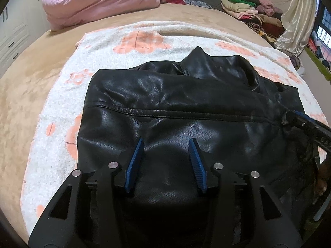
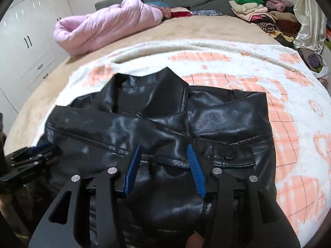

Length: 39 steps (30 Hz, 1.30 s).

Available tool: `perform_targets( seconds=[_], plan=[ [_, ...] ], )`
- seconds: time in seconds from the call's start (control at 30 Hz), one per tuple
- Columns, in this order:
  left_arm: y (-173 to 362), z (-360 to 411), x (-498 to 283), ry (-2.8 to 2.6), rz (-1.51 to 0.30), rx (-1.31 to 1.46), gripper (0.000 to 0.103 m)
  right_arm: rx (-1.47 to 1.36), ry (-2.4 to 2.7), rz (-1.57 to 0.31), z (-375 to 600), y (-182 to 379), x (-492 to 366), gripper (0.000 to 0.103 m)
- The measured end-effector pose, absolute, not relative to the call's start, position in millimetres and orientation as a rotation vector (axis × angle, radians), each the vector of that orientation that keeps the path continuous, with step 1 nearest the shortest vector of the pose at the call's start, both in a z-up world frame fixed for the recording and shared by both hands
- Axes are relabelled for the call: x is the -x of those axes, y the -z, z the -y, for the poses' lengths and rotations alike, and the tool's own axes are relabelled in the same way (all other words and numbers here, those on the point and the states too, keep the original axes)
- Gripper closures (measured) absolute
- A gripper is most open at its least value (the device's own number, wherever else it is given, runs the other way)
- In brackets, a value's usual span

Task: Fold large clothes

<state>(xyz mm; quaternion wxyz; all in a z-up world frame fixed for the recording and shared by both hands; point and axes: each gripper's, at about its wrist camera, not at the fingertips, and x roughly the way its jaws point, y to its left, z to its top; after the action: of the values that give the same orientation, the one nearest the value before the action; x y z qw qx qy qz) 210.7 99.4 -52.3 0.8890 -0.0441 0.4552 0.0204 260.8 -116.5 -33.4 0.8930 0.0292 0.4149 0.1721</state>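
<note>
A black leather jacket [image 1: 175,107] lies folded on a white and orange fleece blanket [image 1: 62,103], collar at the far side. My left gripper [image 1: 166,142] hovers open and empty just over the jacket's near left part. My right gripper [image 2: 164,147] is open and empty over the jacket [image 2: 165,124] near a snap-button tab [image 2: 229,155]. The right gripper's tip also shows at the right edge of the left wrist view [image 1: 298,119], touching the jacket's right side. The left gripper shows at the left edge of the right wrist view [image 2: 31,153].
The blanket [image 2: 269,72] covers a tan bed [image 1: 31,72]. A pink quilt [image 1: 99,2] lies at the far left. A pile of folded clothes [image 1: 248,8] sits at the far right, beside a cream curtain [image 1: 298,20]. White cabinets [image 2: 26,41] stand left.
</note>
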Motion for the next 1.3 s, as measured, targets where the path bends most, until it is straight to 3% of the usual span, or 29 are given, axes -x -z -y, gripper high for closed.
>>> perform_targets(
  seconds=[0.2, 0.43, 0.67, 0.73, 0.83, 1.3],
  plan=[
    [45.6, -92.9, -204.3, -0.013, -0.937, 0.096, 0.059, -0.094, -0.372, -0.831, 123.4, 20.7, -243.9, 0.037],
    [35.2, -82.6, -191.3, 0.031, -0.910, 0.090, 0.050, -0.082, -0.387, -0.808, 125.1, 13.4, -221.4, 0.035],
    [26.1, -73.2, -179.2, 0.054, -0.891, 0.082, 0.046, -0.075, -0.382, -0.792, 129.9, 10.4, -204.4, 0.036],
    [23.9, -68.8, -175.1, 0.070, -0.887, 0.080, 0.046, -0.074, -0.390, -0.793, 130.8, 10.3, -200.5, 0.047],
    [22.3, -61.1, -169.8, 0.106, -0.882, 0.087, 0.046, -0.055, -0.407, -0.805, 128.1, 11.7, -196.1, 0.051],
    [55.1, -48.9, -176.5, 0.123, -0.983, 0.099, 0.046, 0.005, -0.417, -0.826, 116.9, 15.0, -190.7, 0.050]
  ],
)
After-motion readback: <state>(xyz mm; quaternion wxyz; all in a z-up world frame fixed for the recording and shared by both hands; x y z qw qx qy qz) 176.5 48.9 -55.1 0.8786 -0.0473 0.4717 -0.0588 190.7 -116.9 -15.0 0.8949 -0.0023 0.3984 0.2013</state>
